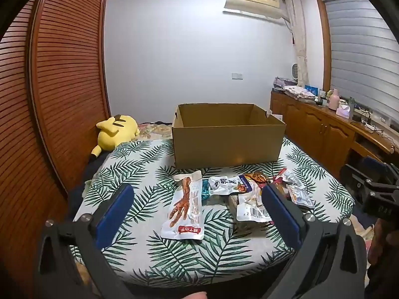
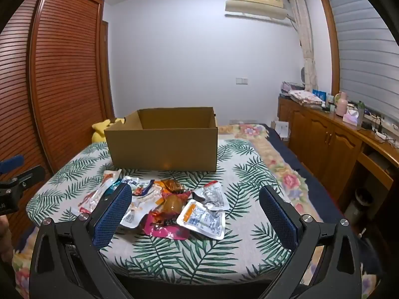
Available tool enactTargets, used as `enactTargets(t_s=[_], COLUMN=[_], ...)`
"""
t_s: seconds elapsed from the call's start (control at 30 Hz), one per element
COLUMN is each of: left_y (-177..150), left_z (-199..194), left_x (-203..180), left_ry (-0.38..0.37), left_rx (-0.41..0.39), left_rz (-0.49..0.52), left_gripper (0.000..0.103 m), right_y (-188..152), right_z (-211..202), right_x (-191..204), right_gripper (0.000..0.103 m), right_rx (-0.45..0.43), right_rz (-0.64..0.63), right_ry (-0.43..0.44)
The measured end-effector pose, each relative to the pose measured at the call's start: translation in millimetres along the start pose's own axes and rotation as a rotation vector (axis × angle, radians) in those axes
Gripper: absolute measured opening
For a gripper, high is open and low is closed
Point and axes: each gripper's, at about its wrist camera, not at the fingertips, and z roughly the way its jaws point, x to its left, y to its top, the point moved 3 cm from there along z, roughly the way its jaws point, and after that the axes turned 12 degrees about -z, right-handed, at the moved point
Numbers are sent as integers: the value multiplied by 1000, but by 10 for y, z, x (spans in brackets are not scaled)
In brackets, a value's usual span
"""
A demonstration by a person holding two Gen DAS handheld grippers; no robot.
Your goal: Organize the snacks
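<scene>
An open, empty cardboard box [image 1: 228,139] [image 2: 163,147] stands at the back of a small table with a palm-leaf cloth [image 1: 139,164] [image 2: 249,174]. In front of it lies a loose pile of snack packets: a white chicken-foot packet [image 1: 185,209], a white packet with a barcode [image 1: 250,206], silver sachets [image 2: 203,218] and a pink packet [image 2: 165,226]. My left gripper [image 1: 197,204] hovers wide open above the near table edge, the chicken-foot packet showing between its blue pads [image 1: 116,214]. My right gripper [image 2: 195,209] is also wide open, holding nothing, with the pile ahead of it.
A slatted wooden wardrobe [image 1: 62,87] fills the left. A yellow plush toy [image 1: 117,132] lies on the bed behind the table's left corner. Wooden cabinets [image 2: 331,144] with bottles and cables run along the right wall. The flowered bedspread [image 2: 284,169] shows to the right of the table.
</scene>
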Motion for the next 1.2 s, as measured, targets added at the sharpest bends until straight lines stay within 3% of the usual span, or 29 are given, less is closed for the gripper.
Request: enactTargets(t_s=[1.2], left_y=[-46], left_z=[-19], left_x=[9], left_ry=[13], left_rx=[-5], left_rz=[16], left_gripper=[103], right_y=[6], right_z=[-20], right_x=[6], right_gripper=[103], right_rx=[-5], right_rz=[0], right_ry=[-1])
